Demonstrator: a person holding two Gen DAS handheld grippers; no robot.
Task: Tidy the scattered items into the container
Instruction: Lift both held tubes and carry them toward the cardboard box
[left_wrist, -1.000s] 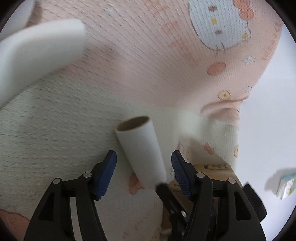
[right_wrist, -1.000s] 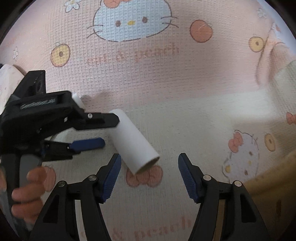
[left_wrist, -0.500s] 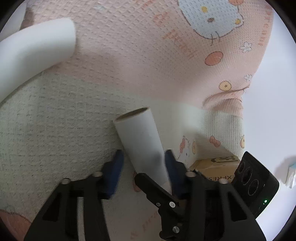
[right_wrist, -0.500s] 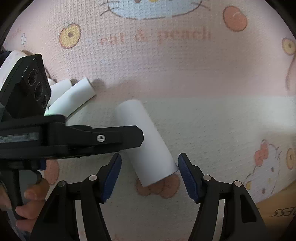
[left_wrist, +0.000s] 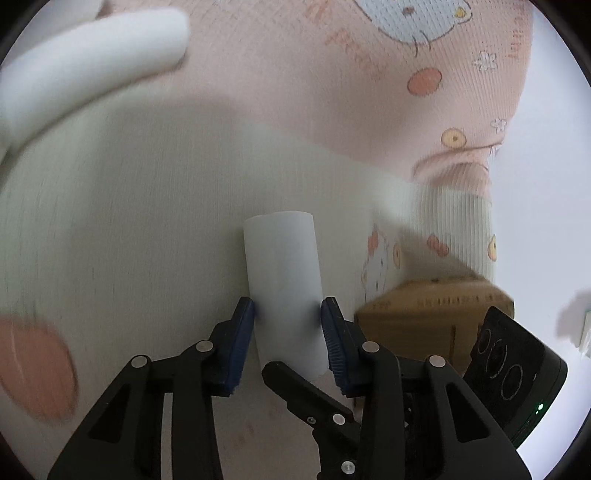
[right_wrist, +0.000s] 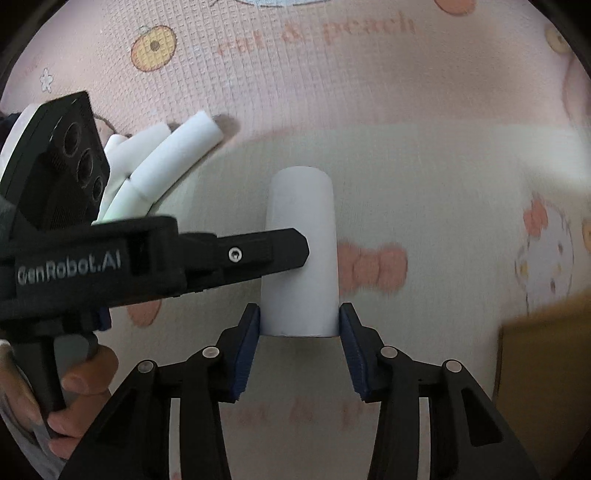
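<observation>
With its long axis running straight up mid-frame, the white cardboard tube (left_wrist: 282, 280) sits clamped at opposite ends by left gripper (left_wrist: 287, 314) and right gripper (right_wrist: 299, 321).

Domestic interior: a soft waffle-weave blanket (right_wrist: 369, 92) in pink and cream, printed with cartoon cats and peaches, covers the surface; a cardboard box (left_wrist: 424, 317) sits beside plain white flooring (left_wrist: 546, 229).

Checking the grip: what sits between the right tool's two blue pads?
The white tube, its near end touching both pads in the right wrist view; the left tool crosses it higher up.
</observation>
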